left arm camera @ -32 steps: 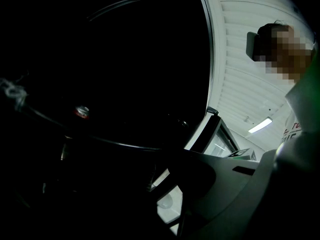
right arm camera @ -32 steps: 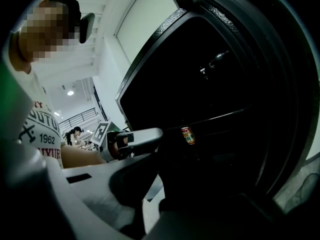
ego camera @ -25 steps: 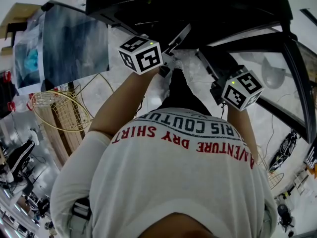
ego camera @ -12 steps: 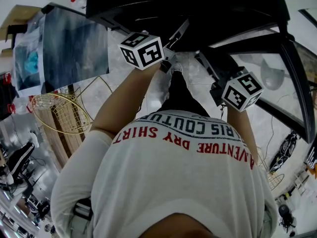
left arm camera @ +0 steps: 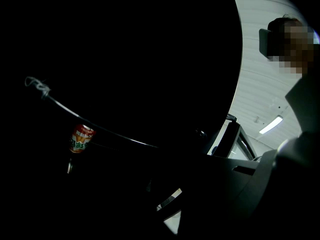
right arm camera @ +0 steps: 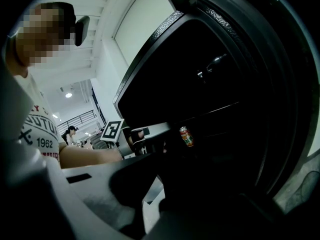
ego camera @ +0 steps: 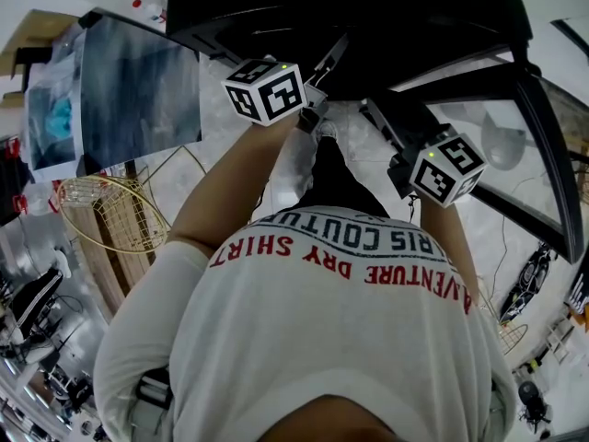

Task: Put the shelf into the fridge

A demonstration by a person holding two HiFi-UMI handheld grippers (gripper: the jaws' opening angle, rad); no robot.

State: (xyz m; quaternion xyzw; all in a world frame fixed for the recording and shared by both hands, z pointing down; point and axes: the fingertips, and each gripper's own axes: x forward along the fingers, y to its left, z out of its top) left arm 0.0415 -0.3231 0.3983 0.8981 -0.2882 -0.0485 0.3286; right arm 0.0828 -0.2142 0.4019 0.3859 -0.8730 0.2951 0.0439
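Note:
The black fridge stands open ahead, its inside dark. In the head view my left gripper is shut on the thin edge of the shelf, which slants up into the fridge mouth. My right gripper is shut at the shelf's right side, its dark jaws pointing into the fridge. The right gripper view shows the left gripper clamped on the shelf's grey rim. A red can stands inside, and the left gripper view shows the can behind a thin wire edge. Both grippers' own jaws are in shadow.
The fridge's glass door in a black frame hangs open on the right. A bluish panel leans at the left, with a yellow wire rack on the floor below it. My white shirt fills the lower view.
The left gripper and the shelf edge have edged slightly up toward the fridge. The right gripper has barely moved.

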